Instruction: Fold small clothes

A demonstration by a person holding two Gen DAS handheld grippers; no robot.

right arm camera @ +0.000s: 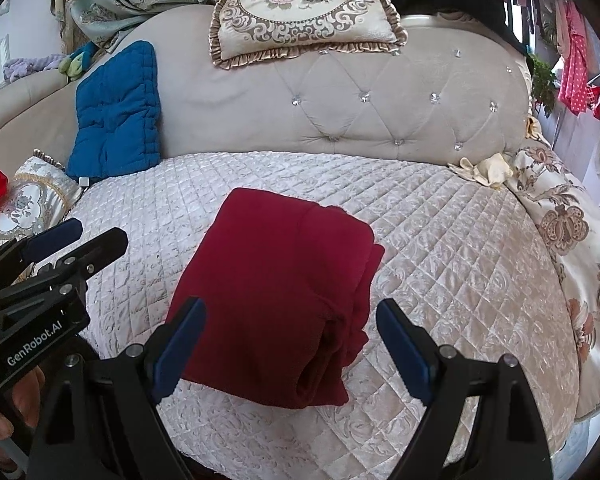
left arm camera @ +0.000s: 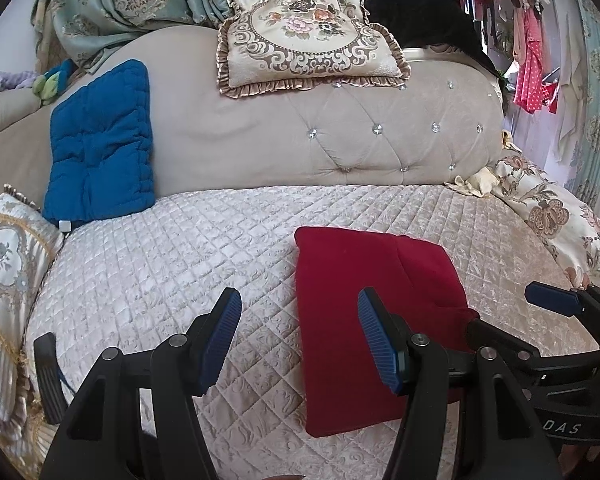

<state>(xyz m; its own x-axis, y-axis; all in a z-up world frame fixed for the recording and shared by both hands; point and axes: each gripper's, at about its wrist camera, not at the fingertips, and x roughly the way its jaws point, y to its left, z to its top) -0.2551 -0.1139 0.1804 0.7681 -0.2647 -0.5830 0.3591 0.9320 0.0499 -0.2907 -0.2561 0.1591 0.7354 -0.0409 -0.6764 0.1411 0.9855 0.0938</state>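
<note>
Lying folded on the quilted bed, a red garment between two idle tongs

Nearest the cameras, the right tongs stand wide apart with nothing between the blue pads; they hang over the near end of the folded red garment without touching it. The left tongs are also apart, about half spread and empty, just left of the garment's near edge, over bare quilt. A hand shows at the lower left of the right wrist view, behind the left tool.

The garment is folded into a thick oblong. Its long axis runs from the near edge of the bed away toward the headboard, leaning slightly left at the far end in the right wrist view. The stacked, rolled layers show on its near right corner.

It lies flat on a pale quilted bedspread with a diamond stitch. Further back, a blue quilted cushion leans on the tufted beige headboard, well apart from the garment. A floral frilled pillow sits on top of the headboard. A floral bolster lines the right edge, a patterned pillow the left. Beyond, green patterned curtains hang, and clothes on a rack at far right.
</note>
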